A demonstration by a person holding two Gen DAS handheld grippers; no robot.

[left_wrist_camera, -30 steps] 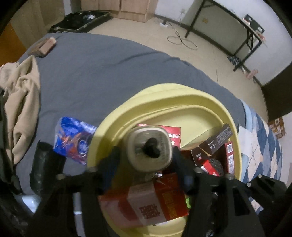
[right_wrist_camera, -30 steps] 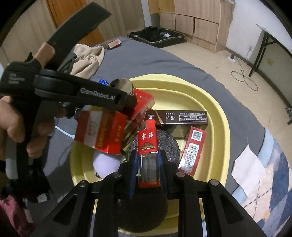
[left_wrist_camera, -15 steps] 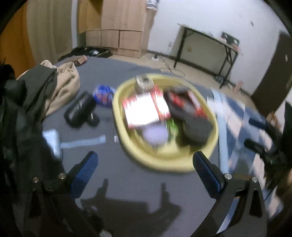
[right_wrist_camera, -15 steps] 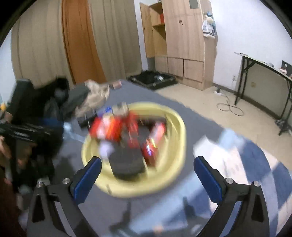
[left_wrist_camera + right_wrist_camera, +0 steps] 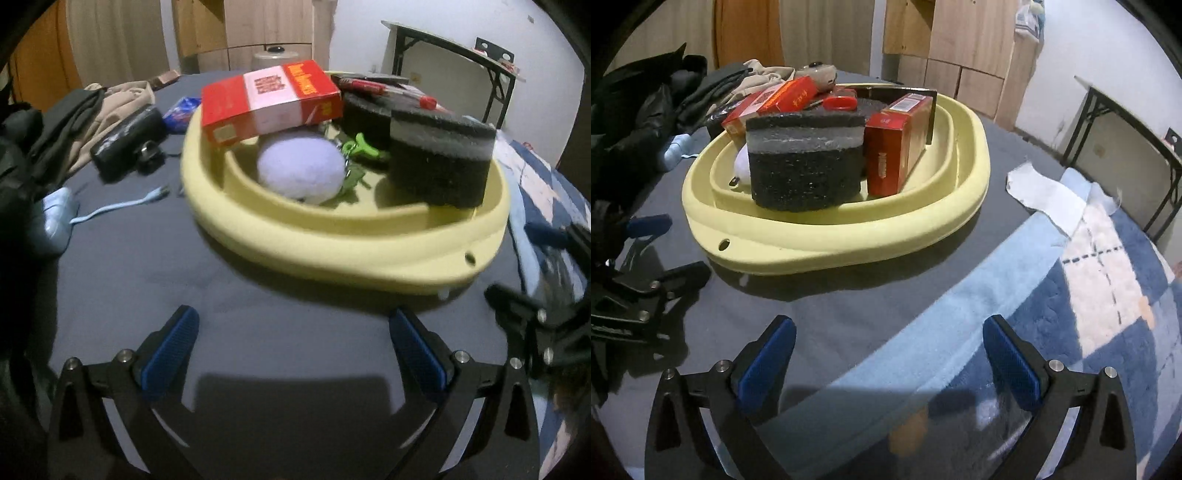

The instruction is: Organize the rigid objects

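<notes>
A pale yellow basin (image 5: 332,243) (image 5: 827,240) sits on the dark grey bed cover, filled with objects: a red and white box (image 5: 269,99), a black foam block (image 5: 439,158) (image 5: 805,162), a pale lilac ball (image 5: 301,170), a green clip (image 5: 360,146), red boxes (image 5: 897,144) and a beige device (image 5: 820,74). My left gripper (image 5: 295,354) stands open and empty over the cover, in front of the basin. My right gripper (image 5: 886,354) is open and empty too, low over the edge of a blue blanket.
Left of the basin lie a black case (image 5: 127,136), a blue packet (image 5: 181,110), a light blue cable (image 5: 118,206) and piled clothes (image 5: 92,110). A blue and white blanket (image 5: 1089,295) covers the right side. A black table (image 5: 454,55) and wooden cabinets (image 5: 960,44) stand behind.
Both grippers let go of what they held over the basin, the left a beige device and the right a red pack, opened wide, and drew back and down to low over the bed.
</notes>
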